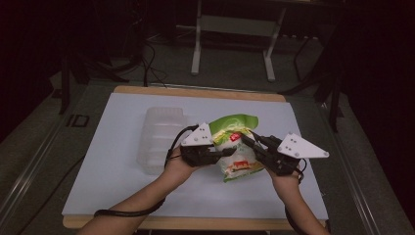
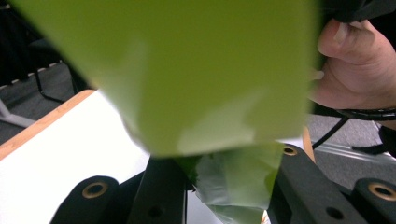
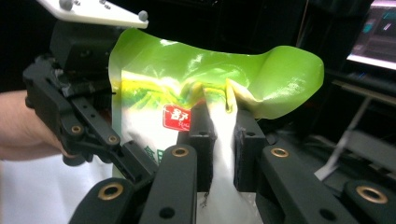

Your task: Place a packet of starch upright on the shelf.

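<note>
A clear plastic tray (image 1: 160, 139) is lying on the white table (image 1: 112, 161); a metal stand (image 1: 234, 41) is standing beyond it.

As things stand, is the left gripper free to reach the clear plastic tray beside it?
Probably not yet: the left gripper is shut on the green bag. The tray lies close on its left, unobstructed.

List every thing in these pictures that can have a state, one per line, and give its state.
Green bag: lifted off the table, upright, gripped from both sides.
Left gripper: jaws shut on the green bag's edge.
Right gripper: jaws shut on a pinched fold of the green bag.
Clear plastic tray: empty, lying flat on the white table top, untouched.
</note>
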A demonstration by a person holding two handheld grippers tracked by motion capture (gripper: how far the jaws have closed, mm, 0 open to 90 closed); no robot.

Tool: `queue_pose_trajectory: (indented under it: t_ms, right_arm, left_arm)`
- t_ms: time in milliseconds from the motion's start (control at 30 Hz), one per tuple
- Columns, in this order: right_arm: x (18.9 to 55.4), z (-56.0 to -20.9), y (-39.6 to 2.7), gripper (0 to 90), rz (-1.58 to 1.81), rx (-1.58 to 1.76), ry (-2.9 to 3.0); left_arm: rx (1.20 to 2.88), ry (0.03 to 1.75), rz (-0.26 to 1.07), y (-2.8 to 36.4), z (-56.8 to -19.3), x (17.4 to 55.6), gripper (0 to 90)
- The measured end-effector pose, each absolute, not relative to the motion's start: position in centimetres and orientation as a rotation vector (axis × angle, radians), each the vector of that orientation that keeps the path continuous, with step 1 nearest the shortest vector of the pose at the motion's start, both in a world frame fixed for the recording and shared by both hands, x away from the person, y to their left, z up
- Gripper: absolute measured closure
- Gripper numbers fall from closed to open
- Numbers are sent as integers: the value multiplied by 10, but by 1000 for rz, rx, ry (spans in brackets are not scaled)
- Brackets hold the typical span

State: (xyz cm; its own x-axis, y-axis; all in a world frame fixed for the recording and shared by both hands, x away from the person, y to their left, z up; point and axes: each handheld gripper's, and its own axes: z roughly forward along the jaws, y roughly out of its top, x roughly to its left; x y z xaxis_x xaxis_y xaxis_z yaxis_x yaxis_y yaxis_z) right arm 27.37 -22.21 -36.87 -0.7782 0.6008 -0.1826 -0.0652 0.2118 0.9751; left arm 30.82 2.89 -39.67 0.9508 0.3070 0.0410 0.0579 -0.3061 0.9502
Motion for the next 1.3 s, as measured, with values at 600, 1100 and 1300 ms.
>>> queue_pose_trajectory:
  t_ms: [600,1100,1300]
  right_arm:
    - [290,-371,-233,174,1806,583,2096]
    - [288,-379,-268,143,1793,705,2077]
    - [293,-389,-281,141,1794,703,2066]
  left_arm:
    - [1936,145,191,59,-386,329,759]
    - [1924,13,260,123,-366,368,758]
    - [1940,16,327,154,-362,387,758]
